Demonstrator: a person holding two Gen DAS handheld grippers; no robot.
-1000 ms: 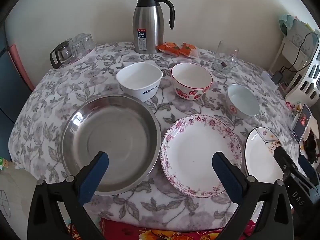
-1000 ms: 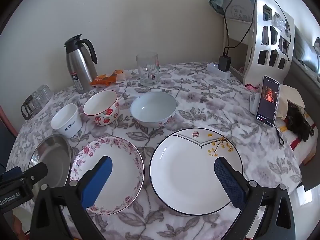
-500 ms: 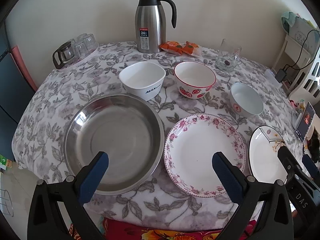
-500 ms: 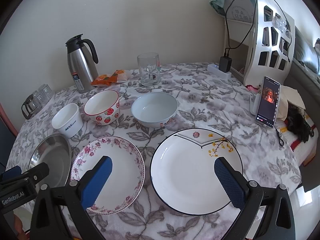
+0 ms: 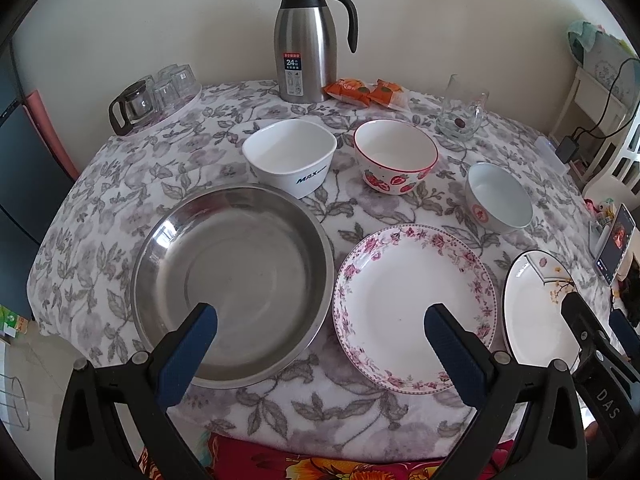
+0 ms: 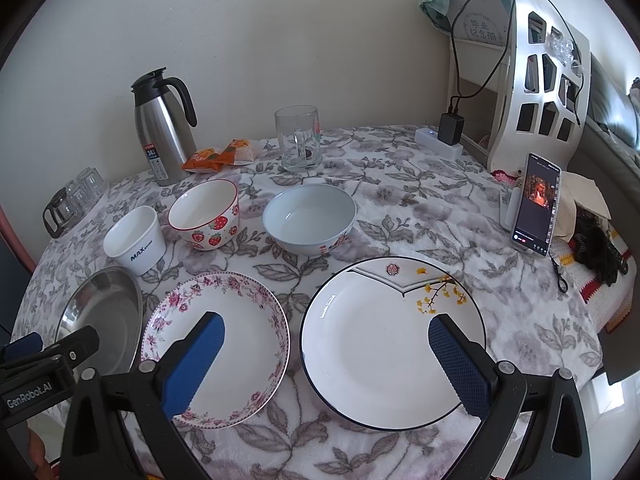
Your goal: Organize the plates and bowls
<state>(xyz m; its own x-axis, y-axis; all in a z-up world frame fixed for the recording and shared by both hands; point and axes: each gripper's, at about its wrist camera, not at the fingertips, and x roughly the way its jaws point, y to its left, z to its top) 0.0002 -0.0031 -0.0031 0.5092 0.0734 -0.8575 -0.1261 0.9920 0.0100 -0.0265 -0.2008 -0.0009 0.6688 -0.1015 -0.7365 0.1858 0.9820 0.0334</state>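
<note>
- Both my left gripper (image 5: 320,336) and right gripper (image 6: 326,344) hover with jaws spread wide, holding nothing
- The floral plate (image 5: 414,306) lies flat between the steel basin (image 5: 232,280) and the ginkgo plate (image 6: 392,342)
- I judge a low pinch on a plate's near rim works best, no tilting

Along the table's near edge lie a wide steel basin (image 5: 232,280), a pink-flowered plate (image 5: 414,306) just beside it, and a white plate with a dark rim and yellow blossoms (image 6: 394,342) toward the right edge. Behind them, toward the middle, stand three upright, empty bowls: a squarish white one marked MAX (image 5: 290,156), a strawberry-patterned one (image 5: 396,156), and a pale blue one (image 6: 309,218).
</note>
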